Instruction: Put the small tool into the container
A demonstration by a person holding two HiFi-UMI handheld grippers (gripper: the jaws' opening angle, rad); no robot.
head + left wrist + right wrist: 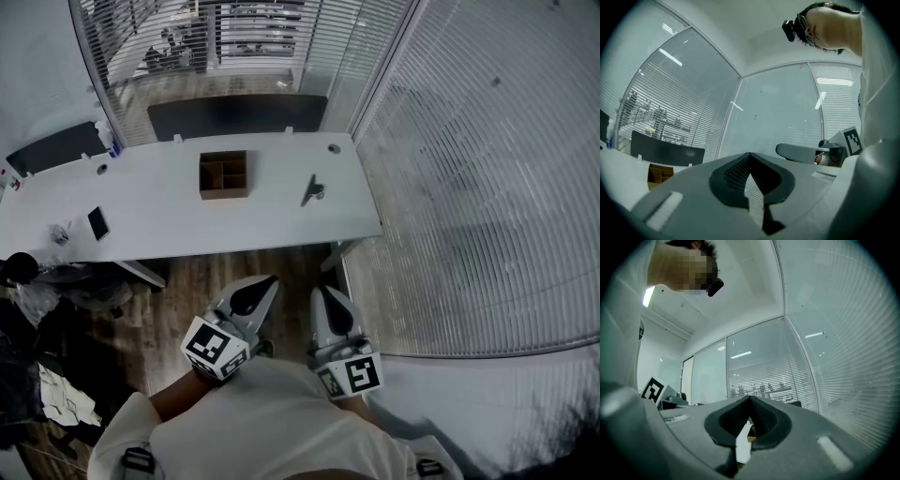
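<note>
Standing off the desk's [281, 230] near edge, holding the left gripper [265, 284] and right gripper [321, 295] clenched and empty. Leaving the tool [312, 189] lying near the desk's right end, apart from the container [223, 174] mid-desk. Needing everything yet: reaching, grasping, carrying, dropping in.

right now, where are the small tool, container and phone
small tool [312, 189], head view, its middle
container [223, 194], head view, front wall
phone [98, 223], head view, screen centre
</note>
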